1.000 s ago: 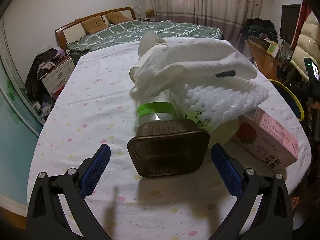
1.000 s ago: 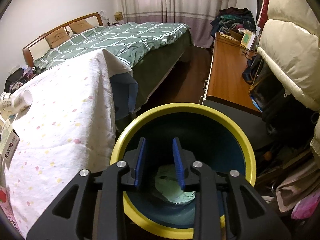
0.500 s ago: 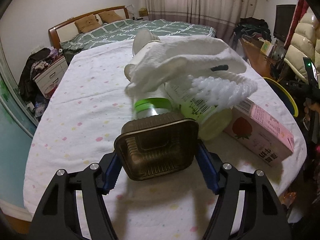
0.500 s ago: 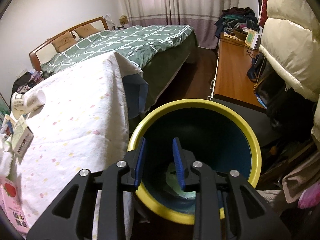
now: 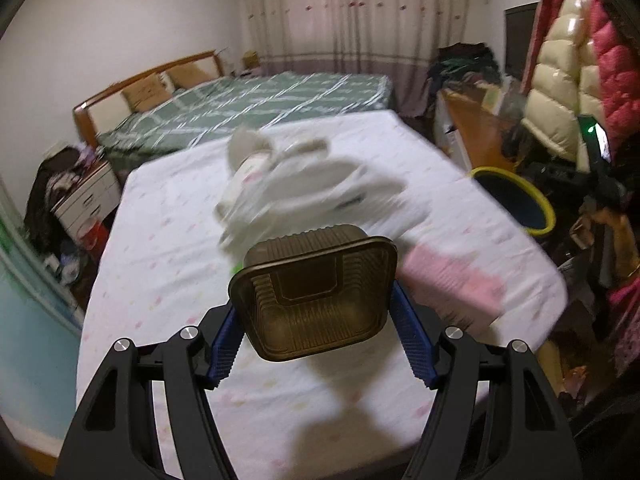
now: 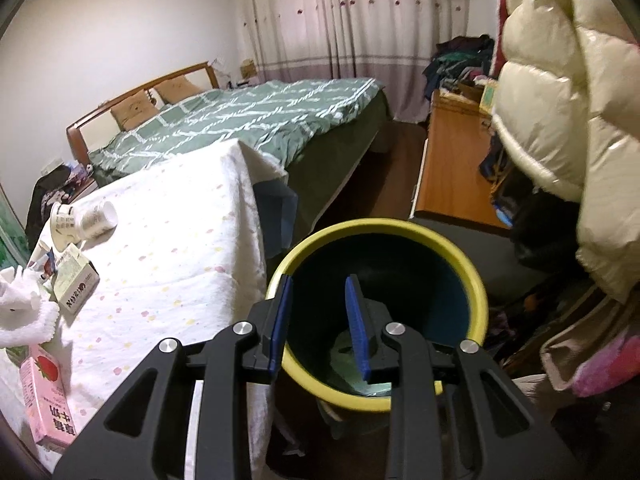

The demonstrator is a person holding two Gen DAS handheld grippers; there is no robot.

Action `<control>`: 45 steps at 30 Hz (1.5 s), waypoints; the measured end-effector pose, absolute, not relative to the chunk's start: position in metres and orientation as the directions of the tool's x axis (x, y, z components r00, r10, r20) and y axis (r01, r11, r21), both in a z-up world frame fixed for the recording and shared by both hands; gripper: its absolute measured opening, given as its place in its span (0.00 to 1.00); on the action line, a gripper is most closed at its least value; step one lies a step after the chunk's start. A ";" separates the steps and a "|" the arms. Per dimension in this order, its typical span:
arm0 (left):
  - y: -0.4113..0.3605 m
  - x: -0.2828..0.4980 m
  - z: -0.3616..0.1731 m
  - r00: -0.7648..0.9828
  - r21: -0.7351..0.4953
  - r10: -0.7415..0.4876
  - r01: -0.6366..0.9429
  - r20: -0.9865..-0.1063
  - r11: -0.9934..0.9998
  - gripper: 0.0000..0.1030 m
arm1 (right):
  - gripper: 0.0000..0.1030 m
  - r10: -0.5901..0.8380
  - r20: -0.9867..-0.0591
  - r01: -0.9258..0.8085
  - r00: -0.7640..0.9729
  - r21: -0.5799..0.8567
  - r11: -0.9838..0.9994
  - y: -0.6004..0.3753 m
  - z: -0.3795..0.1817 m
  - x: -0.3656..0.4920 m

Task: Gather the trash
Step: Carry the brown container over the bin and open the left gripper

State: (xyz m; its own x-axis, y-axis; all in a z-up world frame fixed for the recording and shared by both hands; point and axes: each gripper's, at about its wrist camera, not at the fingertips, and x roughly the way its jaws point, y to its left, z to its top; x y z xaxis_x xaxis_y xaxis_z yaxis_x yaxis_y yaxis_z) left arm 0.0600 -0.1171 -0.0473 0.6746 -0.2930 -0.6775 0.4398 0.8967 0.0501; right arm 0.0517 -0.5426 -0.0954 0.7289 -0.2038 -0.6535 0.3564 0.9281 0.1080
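My left gripper [image 5: 316,302] is shut on a brown ribbed plastic tray [image 5: 320,320], held clear above the white dotted table [image 5: 172,248]. Behind the tray lie a blurred white wrapping pile [image 5: 304,184] and a pink milk carton [image 5: 452,280]. My right gripper [image 6: 319,280] hangs open over the yellow-rimmed trash bin [image 6: 476,292] with nothing between its fingers; pale trash lies at the bin's bottom. In the right wrist view the table's left part holds a tipped paper cup [image 6: 86,220], a small box [image 6: 76,284], white foam netting [image 6: 20,312] and the pink carton [image 6: 44,392].
The bin [image 5: 544,208] stands on the floor off the table's right edge. A green-quilted bed [image 6: 248,120] lies beyond the table. A wooden desk [image 6: 452,168] and hanging puffy coats [image 6: 560,100] crowd the right side. A nightstand [image 5: 84,200] stands at the left.
My left gripper closed on the brown tray and lifted it off the table. My right gripper drew back and up from the bin, bringing more of the table into view.
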 end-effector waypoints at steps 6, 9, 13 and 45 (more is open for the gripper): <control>-0.187 0.076 -0.026 0.611 -0.003 -0.429 0.573 -0.665 0.820 0.66 | 0.26 -0.248 -0.624 0.390 0.742 0.100 0.915 -0.553 -0.082 0.021; -0.229 0.093 -0.023 0.563 -0.013 -0.475 0.636 -0.676 0.772 0.66 | 0.26 -0.289 -0.613 0.417 0.735 0.073 0.906 -0.558 -0.080 0.001; -0.288 0.106 -0.023 0.513 -0.013 -0.514 0.699 -0.687 0.715 0.66 | 0.26 -0.337 -0.610 0.463 0.717 0.056 0.885 -0.569 -0.083 -0.024; -0.498 0.166 -0.042 0.346 -0.090 -0.547 0.780 -0.762 0.619 0.86 | 0.38 -0.322 -0.630 0.495 0.706 0.116 0.861 -0.578 -0.108 -0.073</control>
State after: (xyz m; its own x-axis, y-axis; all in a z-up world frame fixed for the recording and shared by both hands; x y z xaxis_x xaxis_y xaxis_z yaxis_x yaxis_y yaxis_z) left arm 0.1657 -0.4975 -0.0416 0.3457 -0.5469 -0.7624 0.7803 0.6189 -0.0901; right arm -0.0728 -0.5783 -0.1080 0.7064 -0.3217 -0.6305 0.4953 0.8610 0.1157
